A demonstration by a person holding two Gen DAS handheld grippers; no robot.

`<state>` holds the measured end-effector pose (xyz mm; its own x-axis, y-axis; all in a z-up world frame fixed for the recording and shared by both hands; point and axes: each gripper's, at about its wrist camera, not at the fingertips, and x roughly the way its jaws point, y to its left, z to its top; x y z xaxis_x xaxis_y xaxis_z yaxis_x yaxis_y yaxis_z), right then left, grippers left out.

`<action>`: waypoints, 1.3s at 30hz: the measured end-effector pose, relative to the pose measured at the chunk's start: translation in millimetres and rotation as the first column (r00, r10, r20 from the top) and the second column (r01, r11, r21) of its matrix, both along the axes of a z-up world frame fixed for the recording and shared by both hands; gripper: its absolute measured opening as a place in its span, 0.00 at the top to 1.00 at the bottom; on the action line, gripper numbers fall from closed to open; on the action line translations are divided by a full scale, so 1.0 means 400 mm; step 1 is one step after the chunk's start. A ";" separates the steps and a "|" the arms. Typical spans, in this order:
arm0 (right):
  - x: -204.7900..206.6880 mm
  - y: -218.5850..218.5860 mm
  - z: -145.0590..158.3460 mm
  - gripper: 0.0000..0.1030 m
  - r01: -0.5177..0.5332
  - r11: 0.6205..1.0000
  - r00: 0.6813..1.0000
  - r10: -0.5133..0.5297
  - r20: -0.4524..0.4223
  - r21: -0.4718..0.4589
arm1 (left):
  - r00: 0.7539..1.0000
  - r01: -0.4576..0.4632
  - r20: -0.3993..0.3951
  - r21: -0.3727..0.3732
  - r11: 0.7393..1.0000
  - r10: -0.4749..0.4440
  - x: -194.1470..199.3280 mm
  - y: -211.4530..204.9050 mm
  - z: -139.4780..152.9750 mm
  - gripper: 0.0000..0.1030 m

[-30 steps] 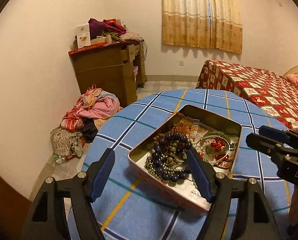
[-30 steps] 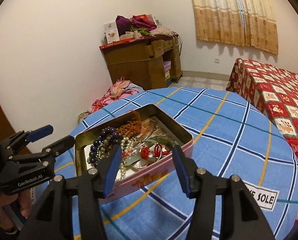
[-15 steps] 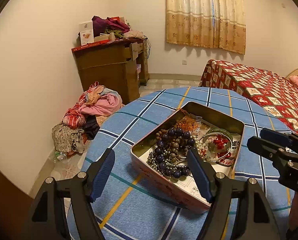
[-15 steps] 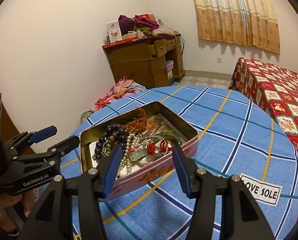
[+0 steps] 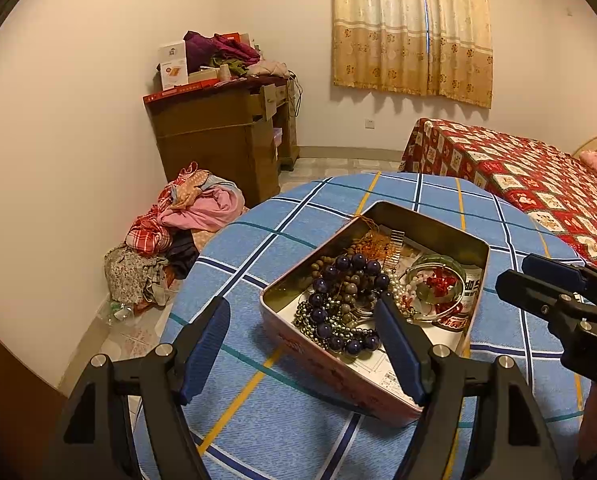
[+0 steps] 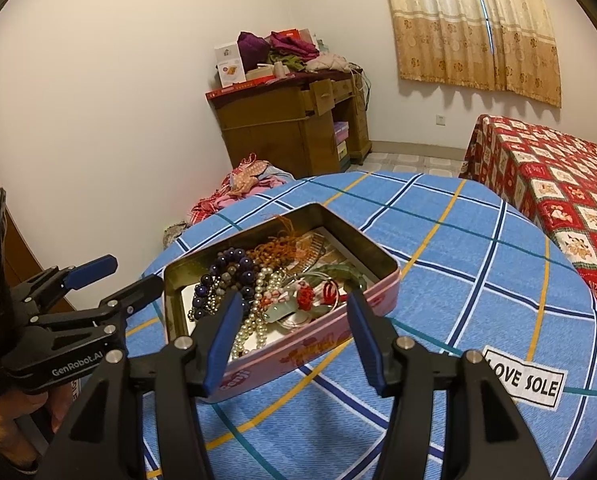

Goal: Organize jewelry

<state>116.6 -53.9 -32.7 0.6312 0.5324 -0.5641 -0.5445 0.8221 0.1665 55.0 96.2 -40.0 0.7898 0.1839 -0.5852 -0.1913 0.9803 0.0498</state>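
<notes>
Meanwhile, a pink rectangular metal tin [image 5: 340,374] heaped with dark purple bead strands [image 6: 228,270], white pearl strings [image 6: 258,312] and a green bangle [image 5: 444,266] sits near the front edge of a round table in blue checked cloth [image 6: 478,260]. The left gripper [image 5: 302,340] and right gripper [image 6: 294,326] hover above it, both spread apart and gripping nothing.

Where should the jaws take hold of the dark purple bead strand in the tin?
Probably at the near loop of the dark purple bead strand, coming from above. It lies on top of the tangle inside the tin, whose walls block a side approach; the big round beads would likely slip unless gripped across the strand.
</notes>
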 end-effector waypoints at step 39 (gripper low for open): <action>0.001 -0.005 -0.006 0.42 -0.002 1.000 1.000 0.002 -0.006 0.001 | 0.999 -0.032 -0.030 -0.011 0.999 0.032 0.009 0.004 -0.014 0.27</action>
<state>117.1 -56.1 -35.3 0.6268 0.5343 -0.5671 -0.5453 0.8207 0.1706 58.5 97.9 -45.5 0.7656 0.2024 -0.6106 -0.2214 0.9741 0.0452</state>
